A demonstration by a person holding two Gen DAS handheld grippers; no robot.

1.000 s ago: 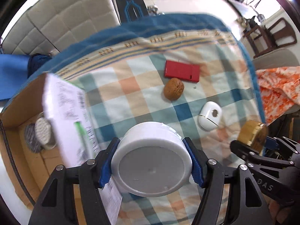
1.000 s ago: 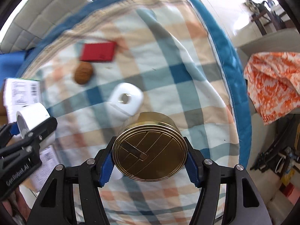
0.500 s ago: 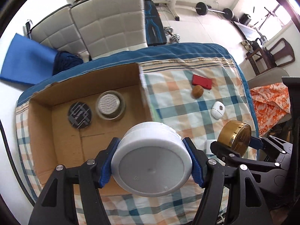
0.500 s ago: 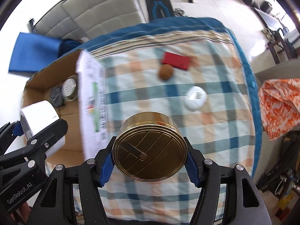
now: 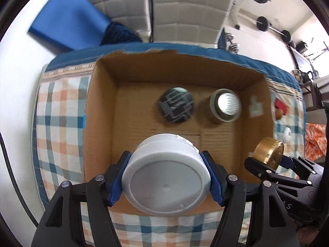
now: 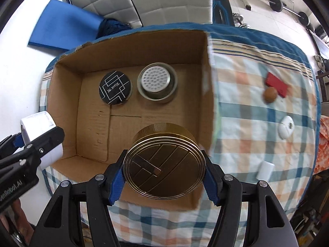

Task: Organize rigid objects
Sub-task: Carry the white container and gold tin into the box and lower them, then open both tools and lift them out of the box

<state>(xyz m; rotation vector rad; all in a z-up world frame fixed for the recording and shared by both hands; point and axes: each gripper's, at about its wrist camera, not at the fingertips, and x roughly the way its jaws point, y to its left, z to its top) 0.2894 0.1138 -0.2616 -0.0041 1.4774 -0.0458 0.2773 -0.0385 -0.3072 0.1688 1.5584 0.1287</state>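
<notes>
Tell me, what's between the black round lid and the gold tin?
Only bare cardboard box floor lies between the black lid and gold tin, seen in the right wrist view.

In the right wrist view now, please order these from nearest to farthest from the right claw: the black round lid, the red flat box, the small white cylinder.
1. Small white cylinder: on the cloth, just right of the right claw.
2. Black round lid: inside the cardboard box, up and left.
3. Red flat box: on the cloth, far upper right.

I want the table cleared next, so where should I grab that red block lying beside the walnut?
Grip the red block across its two long edges, coming straight down from above. It lies flat on the cloth, and its short near end touches the walnut, so that direction is crowded.
</notes>
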